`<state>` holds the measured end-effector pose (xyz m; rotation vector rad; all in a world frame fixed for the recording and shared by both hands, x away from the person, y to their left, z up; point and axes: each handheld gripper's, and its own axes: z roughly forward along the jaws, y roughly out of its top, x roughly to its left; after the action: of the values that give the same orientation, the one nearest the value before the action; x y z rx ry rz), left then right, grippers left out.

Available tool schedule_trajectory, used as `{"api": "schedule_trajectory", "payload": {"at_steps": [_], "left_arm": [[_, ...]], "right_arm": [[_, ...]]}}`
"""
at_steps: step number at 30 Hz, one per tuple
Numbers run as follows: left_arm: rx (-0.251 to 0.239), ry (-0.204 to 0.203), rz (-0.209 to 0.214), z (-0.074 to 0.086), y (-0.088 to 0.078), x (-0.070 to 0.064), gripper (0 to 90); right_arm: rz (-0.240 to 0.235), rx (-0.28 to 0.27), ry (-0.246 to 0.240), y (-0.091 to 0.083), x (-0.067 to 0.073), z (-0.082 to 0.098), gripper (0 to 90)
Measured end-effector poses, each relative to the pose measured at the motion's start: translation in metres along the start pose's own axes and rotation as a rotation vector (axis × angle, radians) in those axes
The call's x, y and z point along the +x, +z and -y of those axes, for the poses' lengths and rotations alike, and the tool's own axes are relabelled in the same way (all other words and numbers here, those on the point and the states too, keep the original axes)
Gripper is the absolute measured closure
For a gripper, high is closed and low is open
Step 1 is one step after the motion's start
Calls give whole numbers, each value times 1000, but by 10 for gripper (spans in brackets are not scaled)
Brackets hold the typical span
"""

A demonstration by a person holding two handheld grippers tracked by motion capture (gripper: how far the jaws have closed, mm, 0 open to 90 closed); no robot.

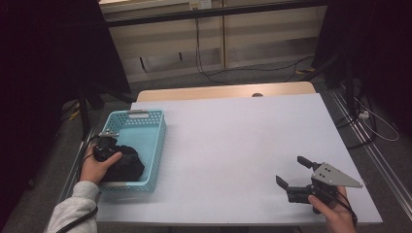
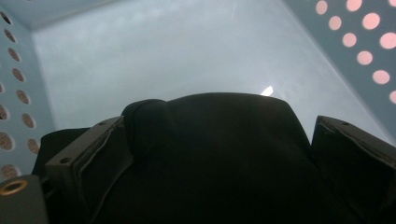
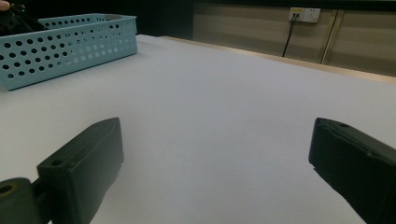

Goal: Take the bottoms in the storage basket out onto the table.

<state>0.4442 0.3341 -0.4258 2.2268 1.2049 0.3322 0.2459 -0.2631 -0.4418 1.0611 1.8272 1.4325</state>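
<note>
A light blue perforated basket (image 1: 158,145) stands at the table's left edge, with a black cloth (image 1: 127,162) bunched in its near end. My left gripper (image 1: 108,145) is down inside the basket, held by a hand. In the left gripper view its jaws stand wide apart, one on each side of the black cloth (image 2: 224,163), and the left gripper (image 2: 215,135) is open; the basket floor (image 2: 163,56) lies beyond. My right gripper (image 1: 291,171) hovers open over the bare table at the near right, and the right gripper (image 3: 217,135) has nothing between its jaws.
The white table top (image 1: 243,141) stretches from the basket to the right gripper. The basket (image 3: 70,46) appears far left in the right gripper view. Cables and dark stands sit on the floor behind and beside the table.
</note>
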Motion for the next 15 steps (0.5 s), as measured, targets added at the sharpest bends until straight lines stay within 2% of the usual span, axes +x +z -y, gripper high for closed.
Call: {"api": "schedule_trajectory", "payload": {"at_steps": [5,7,9,14,15], "left_arm": [[25,-13,17,2,5,0,39],[46,6,25,3,7,1,34],[44,3,23,3,8,0,38],[56,-2,7,3,10,0,107],[63,10,0,3,10,0,125]], "right_arm": [[-2,1,-2,-1,0,0,25],[-3,2,-2,-1,1,0,25],[0,4,-1,-1,1,0,25],[-3,5,2,-1,1,0,25],[-3,5,2,-1,1,1,25]]}}
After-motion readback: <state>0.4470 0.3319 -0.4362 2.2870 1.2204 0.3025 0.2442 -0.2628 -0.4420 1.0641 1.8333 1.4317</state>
